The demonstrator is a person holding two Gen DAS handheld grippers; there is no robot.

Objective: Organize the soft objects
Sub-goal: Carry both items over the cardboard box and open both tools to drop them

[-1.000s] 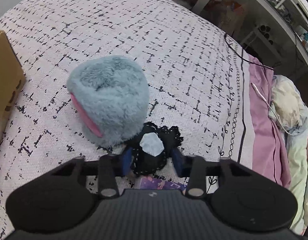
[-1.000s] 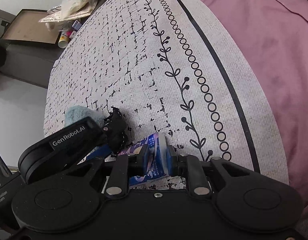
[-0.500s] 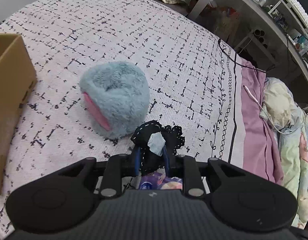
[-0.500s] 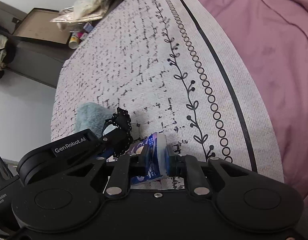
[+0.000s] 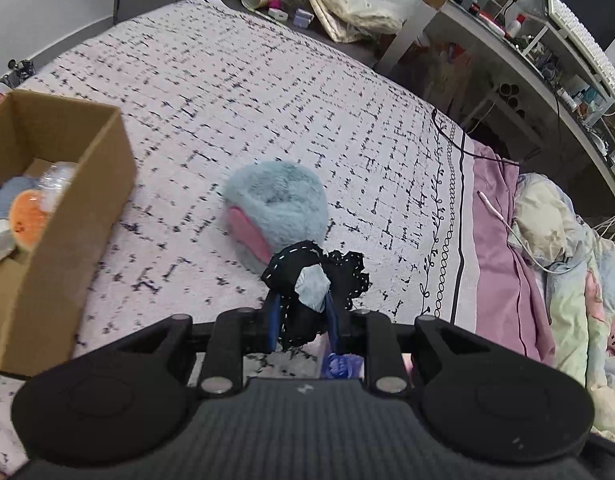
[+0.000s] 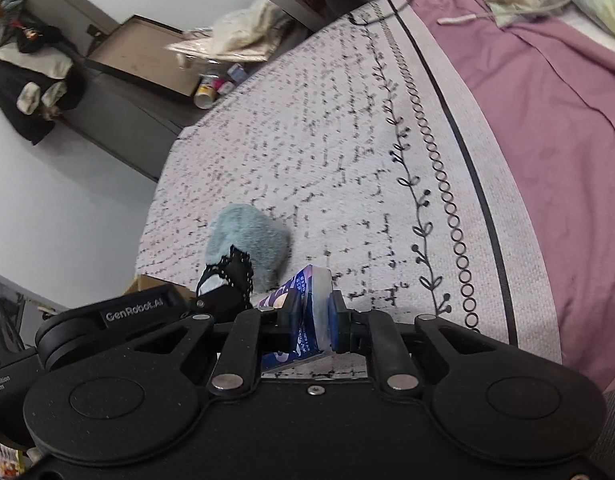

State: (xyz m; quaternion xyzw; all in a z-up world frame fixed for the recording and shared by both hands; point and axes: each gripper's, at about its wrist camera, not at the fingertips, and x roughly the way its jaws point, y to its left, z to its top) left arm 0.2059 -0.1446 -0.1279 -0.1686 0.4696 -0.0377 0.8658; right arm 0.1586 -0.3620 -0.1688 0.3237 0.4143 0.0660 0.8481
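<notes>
Left wrist view: the left gripper (image 5: pixel 300 312) is clamped tight on a black lace-trimmed cloth piece (image 5: pixel 307 280) with a pale blue patch, which a second ago sat between jaws that stood wider apart.
Lift on the left: the cloth piece now hangs clear of the white patterned bedspread (image 5: pixel 267 100), where earlier it lay on it.
Fluffy blue plush (image 5: pixel 279 204): lying on the bedspread just beyond the held cloth, pink underside showing, smaller in view than a second ago.
Cardboard box (image 5: pixel 67 200): far more of it shows now at the left edge, open top, with an orange soft toy (image 5: pixel 27 216) and other soft things inside; before, only a corner was in sight.
Right wrist view: the right gripper (image 6: pixel 313 312) is squeezed shut on a blue and white tissue pack (image 6: pixel 303 312), same hold as a second ago, just a touch tighter.
Lift on the right: the pack has come up off the bedspread, and the view has tipped, so more of the room beyond the bed shows.
Two tools together: the left gripper with its black cloth sits just left of the pack in the right view, the plush behind both.
Purple sheet (image 6: pixel 547 120): lies along the right edge of the bedspread, as before.
</notes>
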